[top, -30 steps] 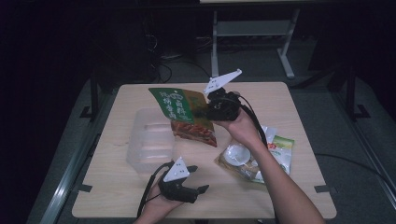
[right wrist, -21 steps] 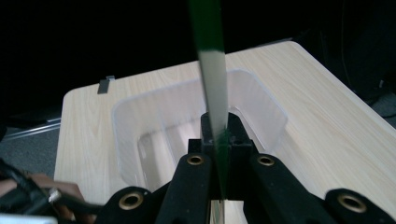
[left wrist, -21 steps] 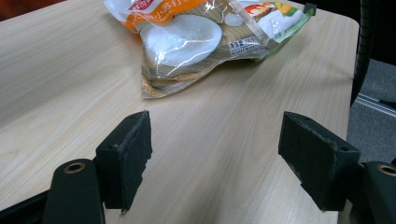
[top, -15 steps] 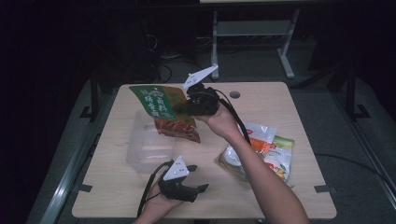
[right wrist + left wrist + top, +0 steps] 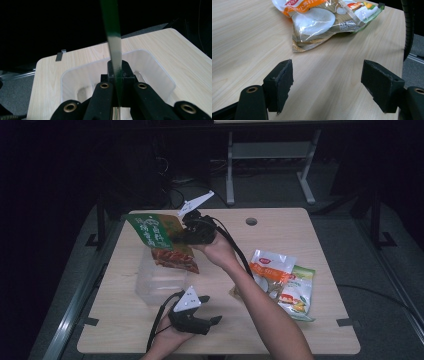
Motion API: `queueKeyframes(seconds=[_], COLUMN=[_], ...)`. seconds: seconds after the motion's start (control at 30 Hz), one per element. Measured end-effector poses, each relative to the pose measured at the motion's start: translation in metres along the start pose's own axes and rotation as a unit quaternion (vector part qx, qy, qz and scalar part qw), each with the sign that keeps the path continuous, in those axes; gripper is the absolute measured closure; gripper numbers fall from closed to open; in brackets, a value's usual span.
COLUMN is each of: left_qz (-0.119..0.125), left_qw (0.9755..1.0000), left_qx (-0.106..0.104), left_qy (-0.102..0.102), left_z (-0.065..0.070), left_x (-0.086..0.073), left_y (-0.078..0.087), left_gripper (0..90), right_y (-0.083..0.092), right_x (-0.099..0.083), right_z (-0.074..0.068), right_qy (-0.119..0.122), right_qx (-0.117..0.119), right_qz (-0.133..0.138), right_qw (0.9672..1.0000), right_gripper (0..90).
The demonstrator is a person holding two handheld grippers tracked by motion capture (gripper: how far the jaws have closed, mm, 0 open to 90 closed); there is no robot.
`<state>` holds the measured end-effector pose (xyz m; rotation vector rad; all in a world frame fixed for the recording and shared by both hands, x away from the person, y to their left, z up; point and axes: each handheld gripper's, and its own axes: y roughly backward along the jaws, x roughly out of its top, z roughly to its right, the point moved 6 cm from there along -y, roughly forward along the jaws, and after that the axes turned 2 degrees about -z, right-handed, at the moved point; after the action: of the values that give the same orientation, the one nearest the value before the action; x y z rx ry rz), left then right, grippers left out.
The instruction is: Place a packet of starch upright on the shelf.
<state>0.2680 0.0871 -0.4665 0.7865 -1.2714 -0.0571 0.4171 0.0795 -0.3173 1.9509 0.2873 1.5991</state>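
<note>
One green snack bag (image 5: 159,236) pinched in right tongs (image 5: 186,231), one clear tub (image 5: 159,279) below, two packets (image 5: 280,281) aside; left tongs (image 5: 327,87) agape, empty.

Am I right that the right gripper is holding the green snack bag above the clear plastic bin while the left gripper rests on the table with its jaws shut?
Not quite: the left gripper has its jaws wide open, as the left gripper view shows. The rest holds: the right gripper grips the green snack bag above the clear plastic bin.

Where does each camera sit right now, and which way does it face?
High view: above the person's side, looking down on the table; both forearms, left gripper.
Left gripper view: low, along open jaws toward the snack packs.
Right gripper view: along the right gripper pinching the green bag, clear bin below.
Shared: high and right gripper views show bag and bin.
</note>
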Motion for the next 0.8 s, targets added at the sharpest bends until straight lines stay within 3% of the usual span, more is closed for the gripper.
queueKeyframes(seconds=[0.4,0.7,0.8], left_qz=[-0.004,-0.003,-0.005], left_qw=[1.0,1.0,1.0], left_qx=[-0.003,-0.002,-0.002], left_qy=[-0.003,-0.002,-0.005], left_z=[0.003,0.002,0.001], left_x=[0.0,0.0,0.0], left_y=[-0.001,-0.001,0.0], left_gripper=[25.1,25.1,25.1], right_y=[-0.029,-0.047,-0.052], right_x=[0.002,-0.005,-0.012], right_z=[0.0,0.002,0.004], right_qy=[-0.017,-0.024,-0.038], right_qx=[0.01,0.012,0.009], right_qz=[0.003,0.001,0.004], right_qw=[0.9998,0.9996,0.9992], right_gripper=[89.5,89.4,89.4])
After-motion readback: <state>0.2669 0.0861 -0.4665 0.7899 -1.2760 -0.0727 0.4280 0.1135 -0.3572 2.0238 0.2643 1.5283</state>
